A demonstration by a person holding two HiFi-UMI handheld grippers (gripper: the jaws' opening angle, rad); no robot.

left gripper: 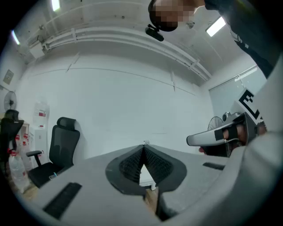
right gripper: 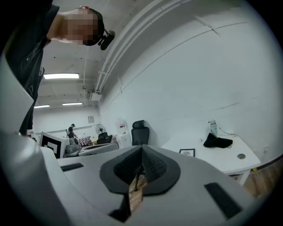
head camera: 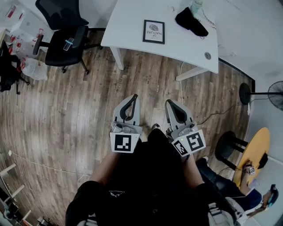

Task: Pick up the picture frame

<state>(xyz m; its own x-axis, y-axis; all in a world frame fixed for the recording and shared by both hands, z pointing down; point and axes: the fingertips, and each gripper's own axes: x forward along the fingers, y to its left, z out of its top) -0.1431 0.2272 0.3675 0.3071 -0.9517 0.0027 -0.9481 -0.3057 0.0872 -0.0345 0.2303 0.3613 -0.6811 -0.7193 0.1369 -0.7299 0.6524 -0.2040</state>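
Observation:
The picture frame point(head camera: 154, 31), black-edged with a white print, lies flat on the white table point(head camera: 132, 26) at the top of the head view. It shows small in the right gripper view as the picture frame point(right gripper: 187, 152) on the table point(right gripper: 221, 154). My left gripper point(head camera: 132, 99) and right gripper point(head camera: 170, 104) are held side by side over the wood floor, well short of the table, both shut with nothing between the jaws. In the left gripper view the left gripper point(left gripper: 143, 148) points level at a white wall.
A black cloth point(head camera: 191, 21) and a bottle point(head camera: 196, 5) sit on the table's far right. A black office chair point(head camera: 66, 37) stands left of the table. A standing fan point(head camera: 272, 93), a stool point(head camera: 227, 143) and a round yellow table point(head camera: 254, 152) are at the right.

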